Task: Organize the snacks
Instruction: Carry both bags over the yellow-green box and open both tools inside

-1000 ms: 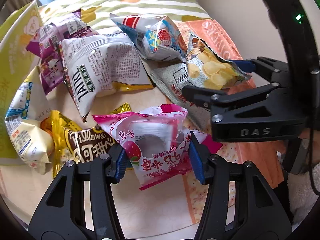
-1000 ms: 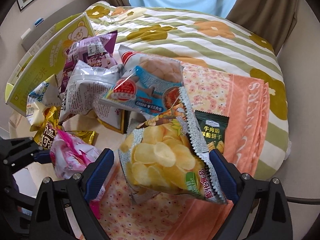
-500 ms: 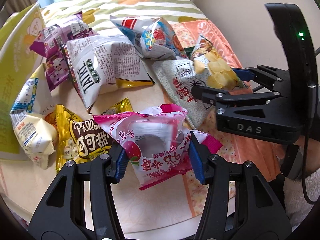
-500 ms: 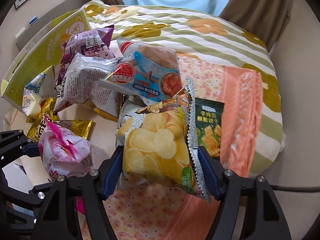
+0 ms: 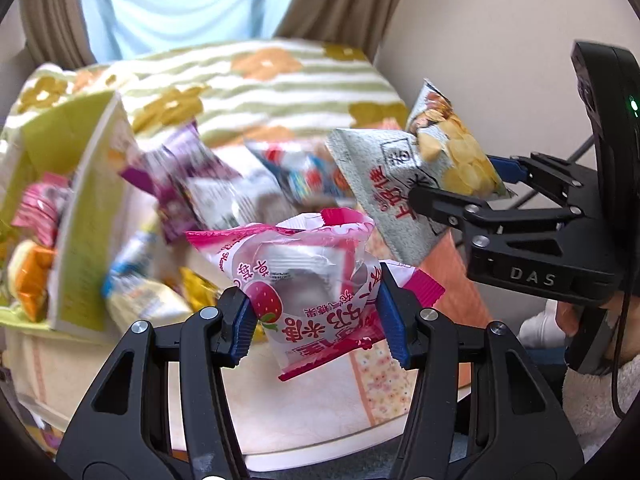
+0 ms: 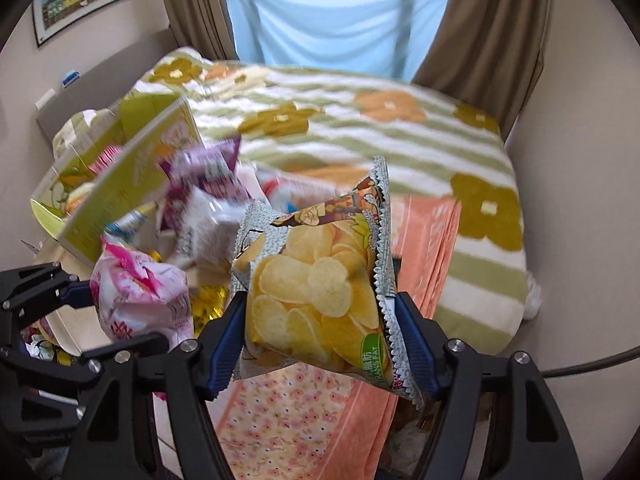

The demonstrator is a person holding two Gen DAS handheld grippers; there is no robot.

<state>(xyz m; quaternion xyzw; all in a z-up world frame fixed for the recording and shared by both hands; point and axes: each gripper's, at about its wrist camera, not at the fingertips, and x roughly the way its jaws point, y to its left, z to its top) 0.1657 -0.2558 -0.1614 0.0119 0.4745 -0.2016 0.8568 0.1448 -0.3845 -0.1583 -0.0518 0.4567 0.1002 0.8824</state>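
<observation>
The chip bag's (image 5: 436, 168) grey printed back with red characters is exposed only in the left wrist view, while its front, covered in yellow crisps with a green corner badge, is seen only in the right wrist view, where it is pinched by the right gripper (image 6: 320, 344) just right of the green box (image 6: 120, 184). The pink strawberry packet (image 5: 316, 288), crumpled with a clear window, is clamped in the left gripper (image 5: 314, 320), also right of that box.
</observation>
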